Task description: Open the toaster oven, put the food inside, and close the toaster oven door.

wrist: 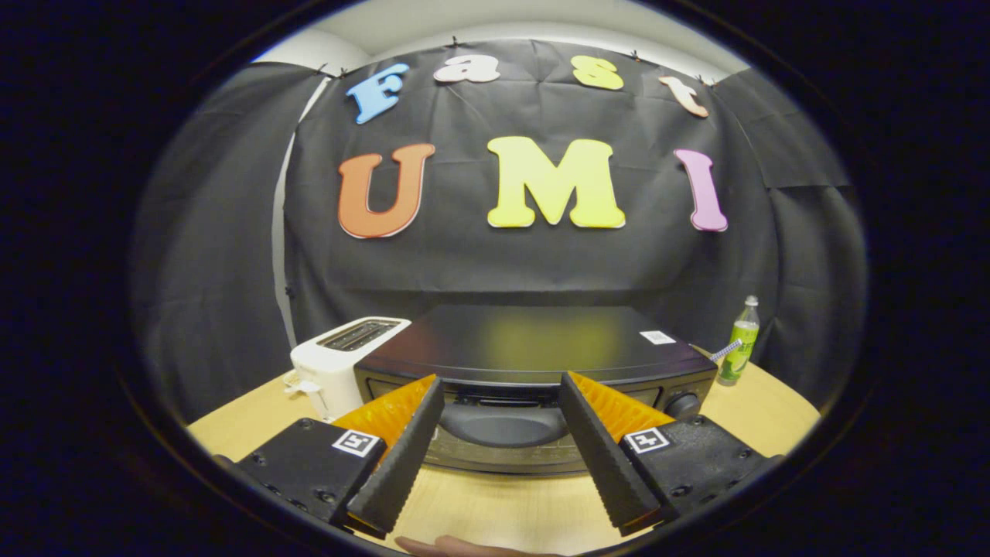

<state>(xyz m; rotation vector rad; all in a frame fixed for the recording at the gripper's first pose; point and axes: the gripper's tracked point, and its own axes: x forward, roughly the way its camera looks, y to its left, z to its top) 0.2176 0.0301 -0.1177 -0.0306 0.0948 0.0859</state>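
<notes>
A black toaster oven (534,340) stands on the wooden table (495,507), its glossy top facing me. Its front door (503,429) with a dark window looks closed, and a round knob (684,404) sits at the front's right end. My gripper (501,381) is open and hovers just in front of and slightly above the oven. The fingers spread wide to either side of the door window with nothing between them, and the fingertips (433,391) are close to the oven's upper front edge.
A white slot toaster (340,363) stands against the oven's left side. A green bottle (741,340) stands at the oven's right rear. Part of a person's hand (456,546) rests on the table below the fingers. Black cloth walls close in behind.
</notes>
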